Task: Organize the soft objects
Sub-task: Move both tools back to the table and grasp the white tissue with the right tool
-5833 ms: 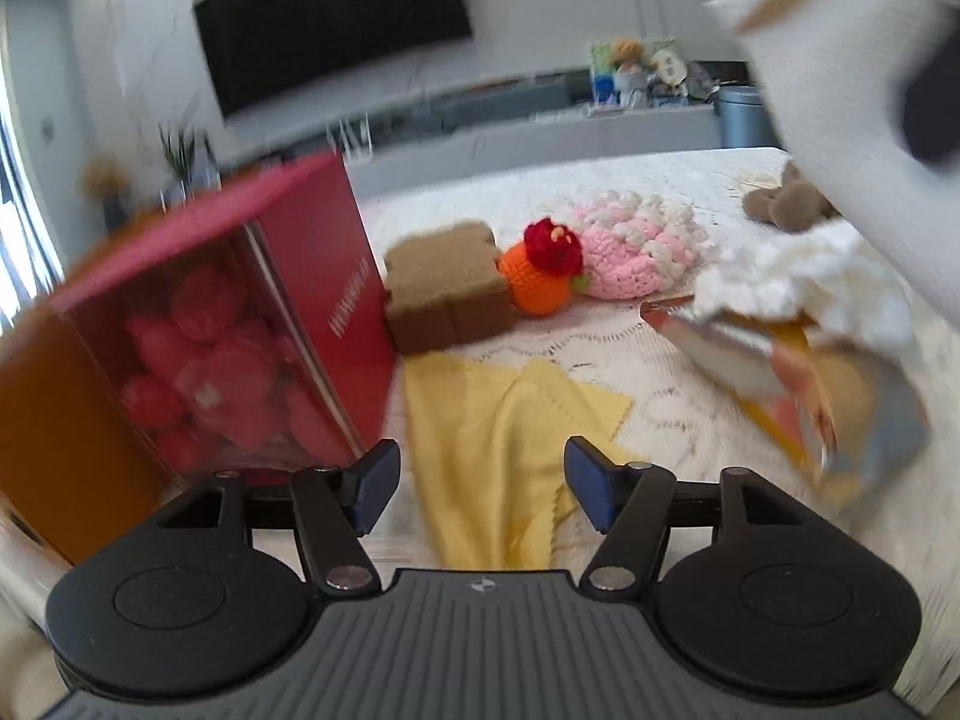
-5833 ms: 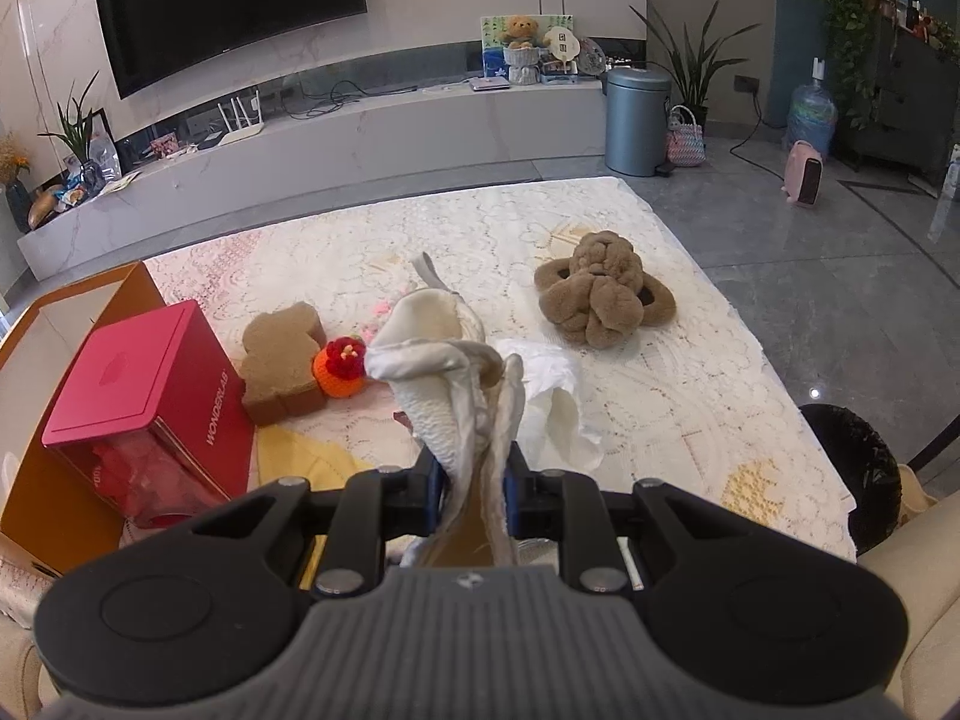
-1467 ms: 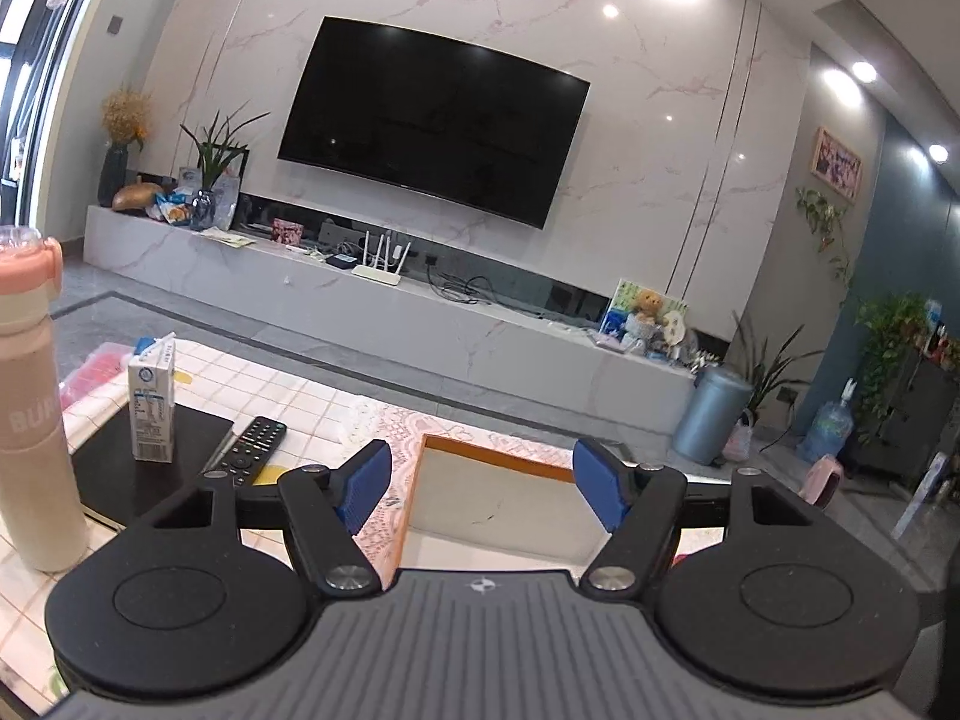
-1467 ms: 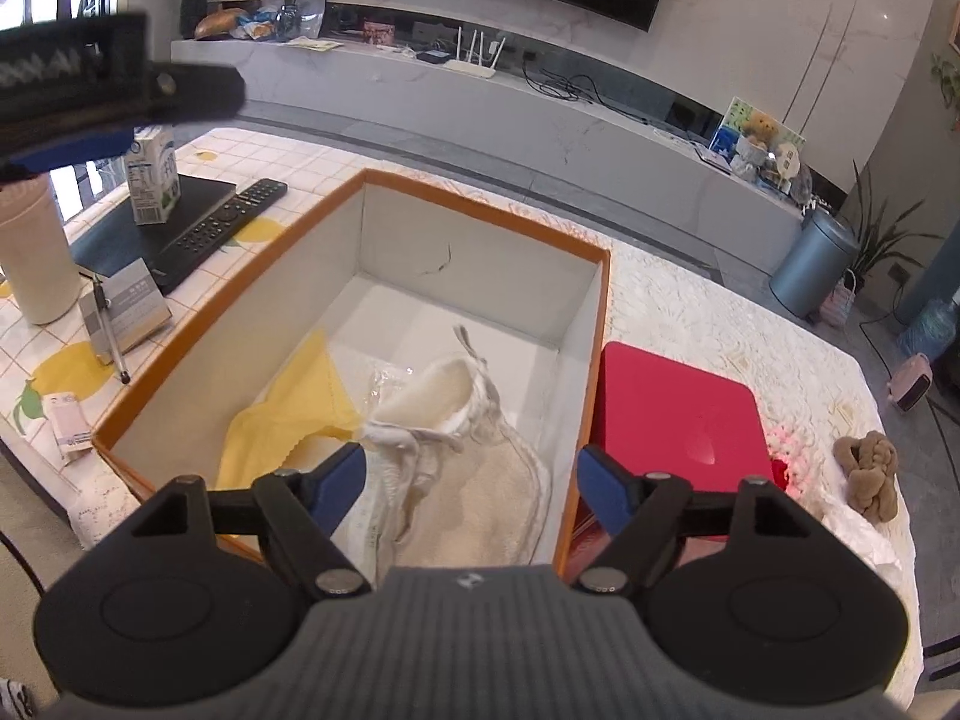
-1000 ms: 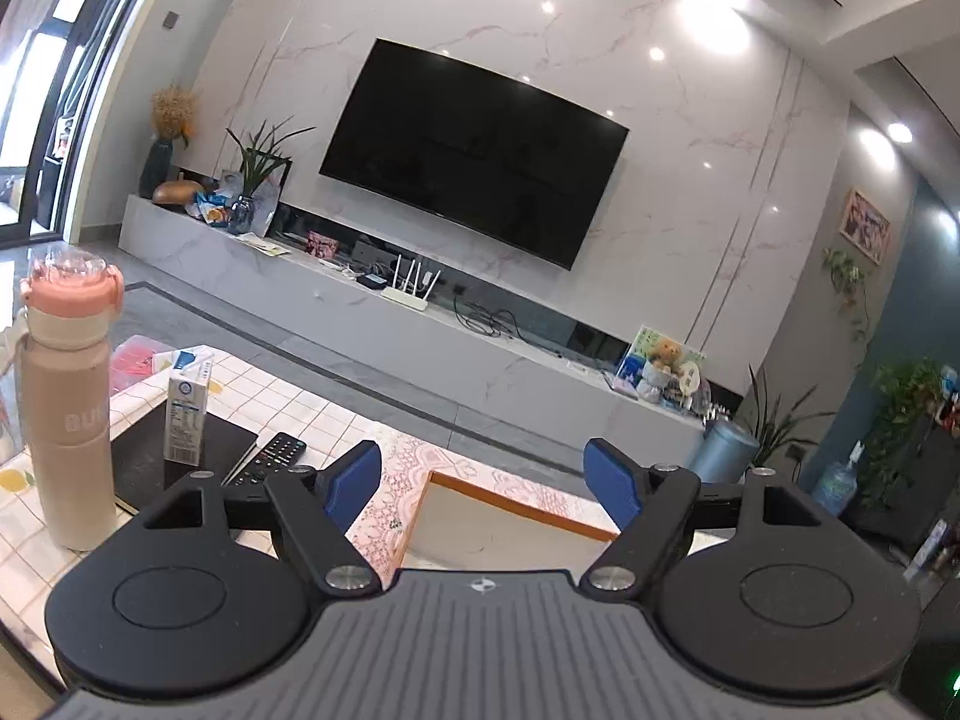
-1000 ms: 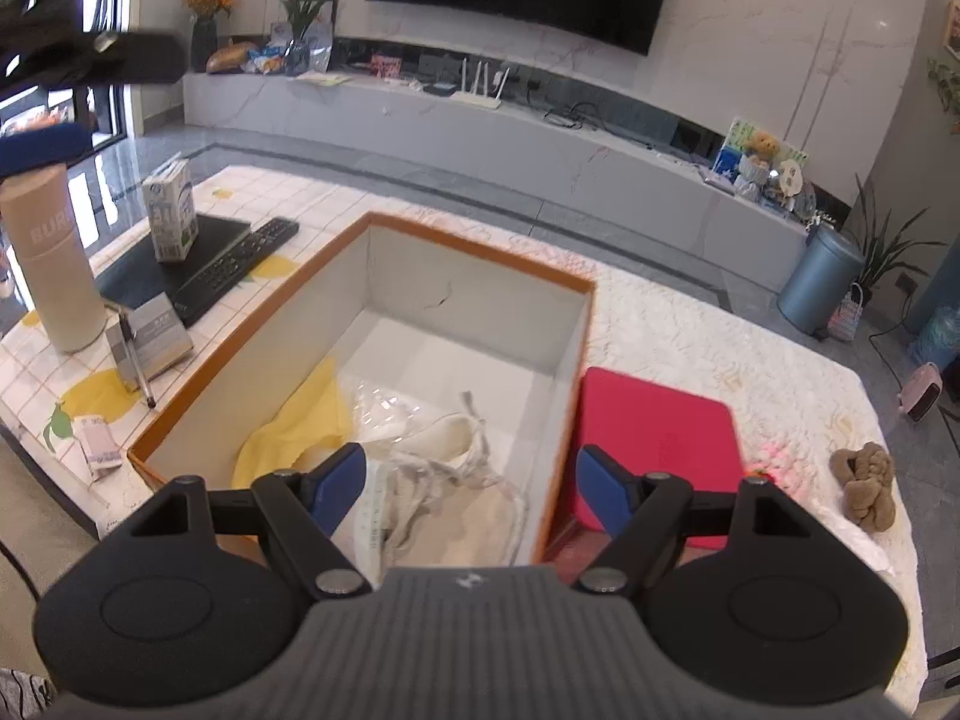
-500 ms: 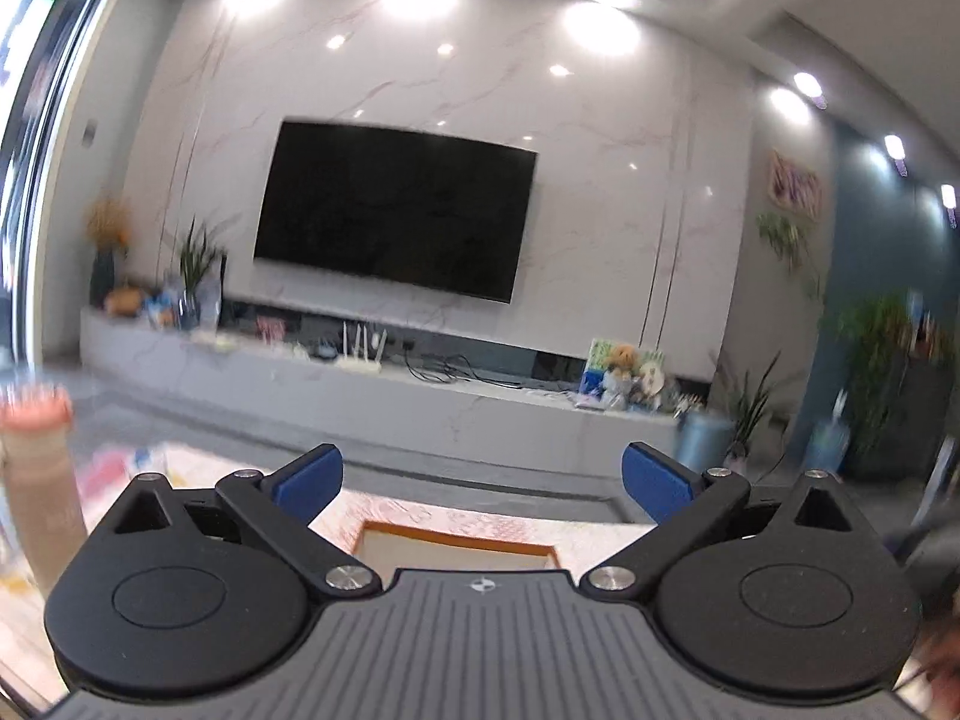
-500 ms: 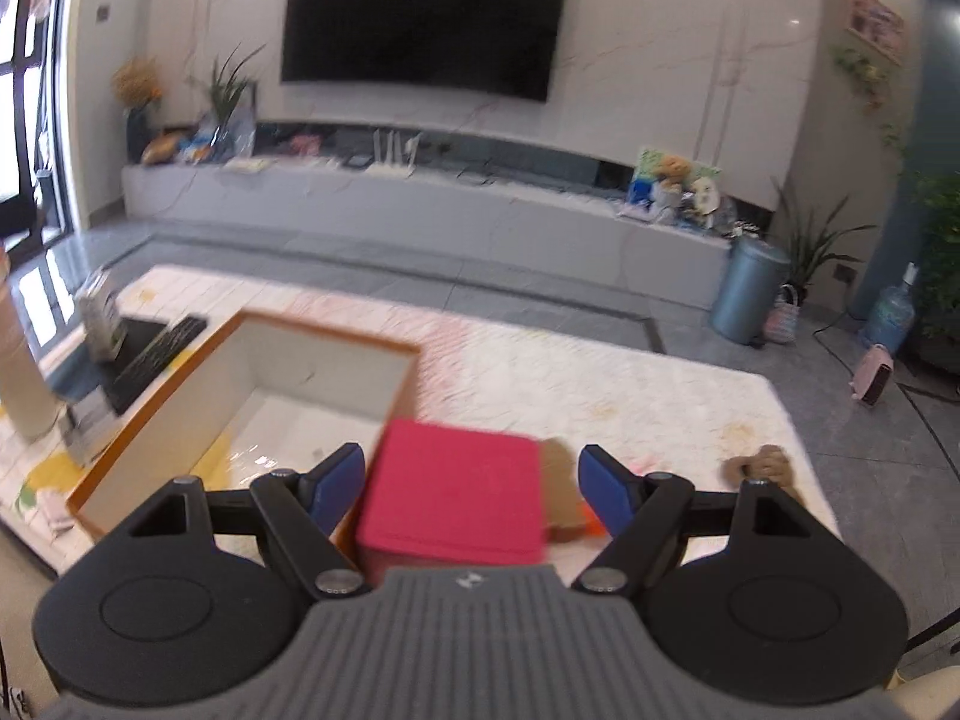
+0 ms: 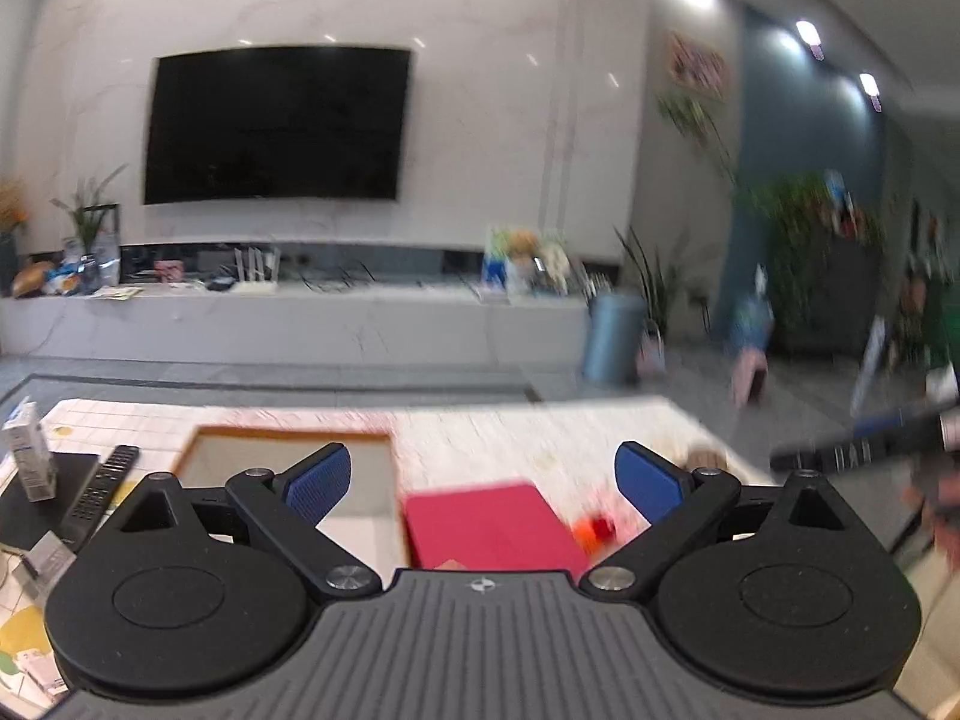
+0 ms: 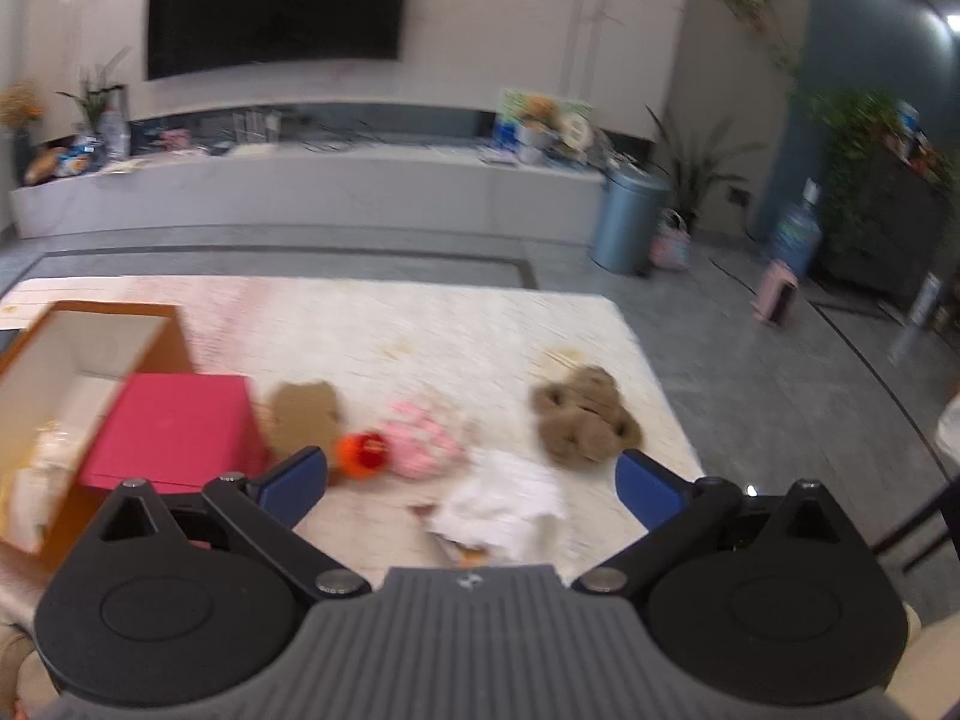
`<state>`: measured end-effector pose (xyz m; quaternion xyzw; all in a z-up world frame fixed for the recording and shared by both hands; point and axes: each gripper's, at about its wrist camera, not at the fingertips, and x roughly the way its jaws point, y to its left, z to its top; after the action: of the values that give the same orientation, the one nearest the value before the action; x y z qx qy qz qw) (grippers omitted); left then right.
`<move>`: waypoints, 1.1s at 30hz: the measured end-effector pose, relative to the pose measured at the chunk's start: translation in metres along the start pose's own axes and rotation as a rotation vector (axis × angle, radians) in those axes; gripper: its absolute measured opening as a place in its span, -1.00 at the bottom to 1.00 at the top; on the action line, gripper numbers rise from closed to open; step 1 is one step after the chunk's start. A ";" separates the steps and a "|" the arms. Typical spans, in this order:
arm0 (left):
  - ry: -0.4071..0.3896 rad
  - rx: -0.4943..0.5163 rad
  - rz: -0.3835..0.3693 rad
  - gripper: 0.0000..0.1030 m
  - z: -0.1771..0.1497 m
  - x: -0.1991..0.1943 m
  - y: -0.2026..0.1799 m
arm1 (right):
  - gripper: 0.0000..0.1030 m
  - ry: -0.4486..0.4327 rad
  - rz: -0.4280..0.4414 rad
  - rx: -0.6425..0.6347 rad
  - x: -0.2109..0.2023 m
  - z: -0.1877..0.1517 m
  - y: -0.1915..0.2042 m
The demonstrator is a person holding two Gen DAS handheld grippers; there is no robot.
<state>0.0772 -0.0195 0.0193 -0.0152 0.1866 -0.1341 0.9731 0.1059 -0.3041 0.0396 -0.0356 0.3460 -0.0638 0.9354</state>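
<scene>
Both the left gripper (image 9: 483, 477) and the right gripper (image 10: 471, 477) hang wide open and empty, between pickups, with the white cloth (image 10: 504, 507) nearest for the right's next grab, bound for the orange box (image 10: 90, 324) at far left.

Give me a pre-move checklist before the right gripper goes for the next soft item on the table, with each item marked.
1. Right gripper empty with jaws wide: ok.
2. Left gripper empty with jaws wide: ok.
3. Soft items remaining on the lace tablecloth: ok. White crumpled cloth, pink crochet piece, orange and red toy, tan plush and brown knotted plush all lie there.
4. Nearest target lined up: ok, the white crumpled cloth sits between the right fingers' line of sight.
5. Orange box open to receive: ok.
6. Sharp view for aiming: not ok, both views are motion-blurred.
</scene>
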 end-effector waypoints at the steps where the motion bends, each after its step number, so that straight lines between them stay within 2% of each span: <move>1: 0.015 0.015 -0.010 1.00 -0.005 0.005 -0.009 | 0.95 0.035 0.018 0.020 0.011 0.000 -0.008; 4: 0.076 0.026 -0.064 1.00 -0.019 0.021 -0.036 | 0.95 0.203 0.083 0.059 0.059 -0.006 -0.020; 7: 0.143 0.042 -0.136 1.00 -0.039 0.041 -0.064 | 0.95 0.240 0.042 0.102 0.102 -0.023 -0.026; 8: 0.158 0.063 -0.152 1.00 -0.048 0.046 -0.072 | 0.95 0.220 0.028 0.120 0.111 -0.030 -0.026; 9: 0.167 0.086 -0.157 1.00 -0.057 0.052 -0.081 | 0.95 0.152 0.030 0.124 0.114 -0.038 -0.027; 10: 0.173 0.102 -0.147 1.00 -0.067 0.057 -0.089 | 0.95 0.047 0.040 0.109 0.114 -0.048 -0.028; 11: 0.177 0.114 -0.133 1.00 -0.076 0.061 -0.097 | 0.95 -0.044 0.045 0.065 0.113 -0.059 -0.027; 13: 0.201 0.140 -0.140 1.00 -0.092 0.072 -0.106 | 0.95 -0.126 0.030 -0.080 0.120 -0.075 -0.024; 15: 0.237 0.134 -0.166 1.00 -0.105 0.083 -0.110 | 0.95 -0.081 0.042 -0.221 0.139 -0.083 -0.021; 17: 0.281 0.114 -0.198 1.00 -0.115 0.092 -0.110 | 0.95 -0.074 0.025 -0.256 0.157 -0.086 -0.019; 20: 0.331 0.117 -0.237 1.00 -0.122 0.105 -0.109 | 0.95 -0.096 0.069 -0.219 0.172 -0.085 -0.021; 22: 0.334 0.117 -0.252 1.00 -0.127 0.107 -0.110 | 0.95 -0.098 0.055 -0.209 0.182 -0.085 -0.022; 25: 0.338 0.111 -0.252 1.00 -0.133 0.108 -0.112 | 0.95 -0.065 0.026 -0.197 0.195 -0.088 -0.023; 28: 0.370 0.104 -0.256 1.00 -0.138 0.115 -0.113 | 0.94 -0.022 0.084 -0.111 0.200 -0.092 -0.032; 29: 0.380 0.092 -0.263 1.00 -0.139 0.117 -0.112 | 0.89 0.005 0.111 -0.082 0.204 -0.093 -0.036; 32: 0.394 0.061 -0.270 1.00 -0.140 0.121 -0.107 | 0.49 0.069 0.194 0.013 0.209 -0.093 -0.044; 33: 0.390 0.058 -0.262 1.00 -0.140 0.120 -0.106 | 0.21 0.065 0.211 0.018 0.208 -0.091 -0.044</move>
<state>0.1059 -0.1506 -0.1457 0.0151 0.3635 -0.2649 0.8930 0.1985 -0.3791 -0.1584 0.0114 0.3774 0.0308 0.9255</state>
